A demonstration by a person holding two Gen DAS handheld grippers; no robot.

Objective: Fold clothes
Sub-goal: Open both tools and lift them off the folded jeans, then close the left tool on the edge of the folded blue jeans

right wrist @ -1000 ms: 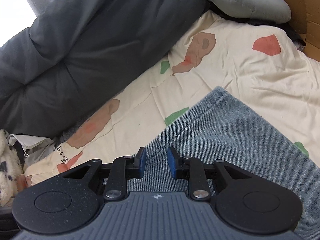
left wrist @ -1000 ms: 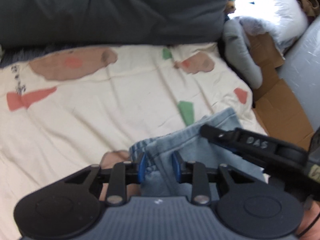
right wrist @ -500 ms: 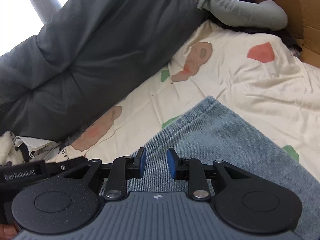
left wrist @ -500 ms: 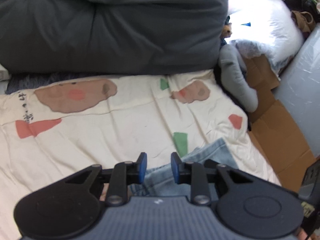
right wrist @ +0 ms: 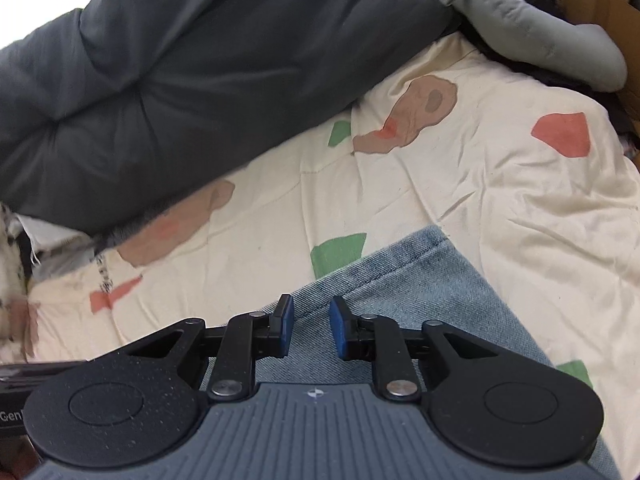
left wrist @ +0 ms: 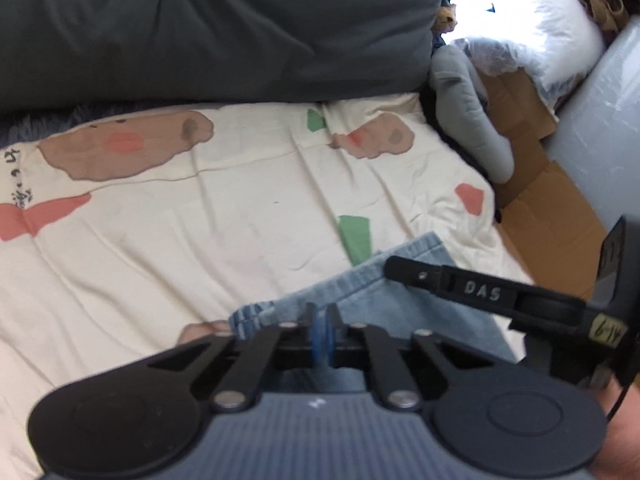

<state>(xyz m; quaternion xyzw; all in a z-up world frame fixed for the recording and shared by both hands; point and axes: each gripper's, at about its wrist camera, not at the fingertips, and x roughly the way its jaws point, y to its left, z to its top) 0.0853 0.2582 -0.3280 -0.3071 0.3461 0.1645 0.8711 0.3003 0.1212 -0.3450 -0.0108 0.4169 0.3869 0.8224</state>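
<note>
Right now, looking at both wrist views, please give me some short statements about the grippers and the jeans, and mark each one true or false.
1. The left gripper has its blue pads pressed together. True; they appear closed at the jeans edge, though whether cloth sits between them is hard to see.
2. The right gripper is shut. False; its pads stand apart over the denim.
3. The jeans lie on a cream sheet with coloured patches. True.
4. The dark grey duvet covers the jeans. False; it lies at the far side of the sheet, apart from them.
5. Cardboard shows beside the bed. True.
</note>
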